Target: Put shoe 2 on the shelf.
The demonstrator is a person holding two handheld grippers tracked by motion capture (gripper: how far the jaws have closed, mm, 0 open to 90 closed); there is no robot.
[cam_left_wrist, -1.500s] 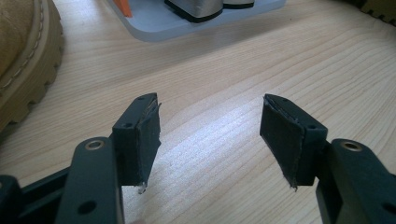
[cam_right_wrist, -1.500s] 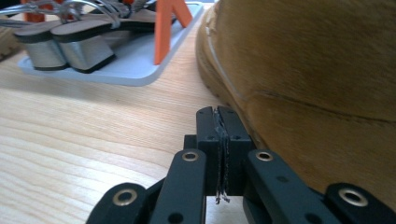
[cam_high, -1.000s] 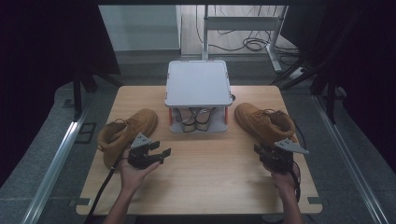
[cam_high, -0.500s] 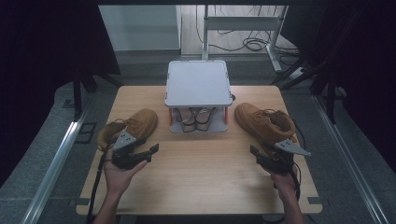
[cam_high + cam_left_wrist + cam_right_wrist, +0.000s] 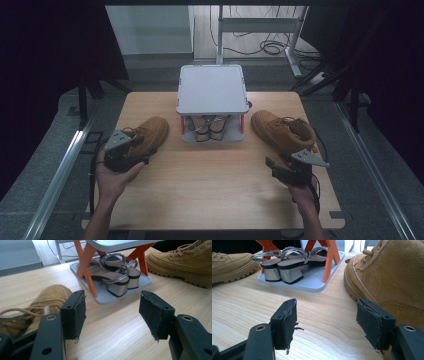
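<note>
On the table, our right gripper [image 5: 280, 169] has just opened its jaws, empty, beside the right boot [image 5: 285, 131]; our left gripper [image 5: 134, 150], wide and empty, has lifted near the left boot [image 5: 150, 133], both boots unheld.

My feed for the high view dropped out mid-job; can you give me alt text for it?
Two open grippers rest over a wooden table, the left gripper beside a tan boot and the right gripper just in front of a second tan boot. Between the boots stands a grey two-tier rack with sandals underneath.
</note>
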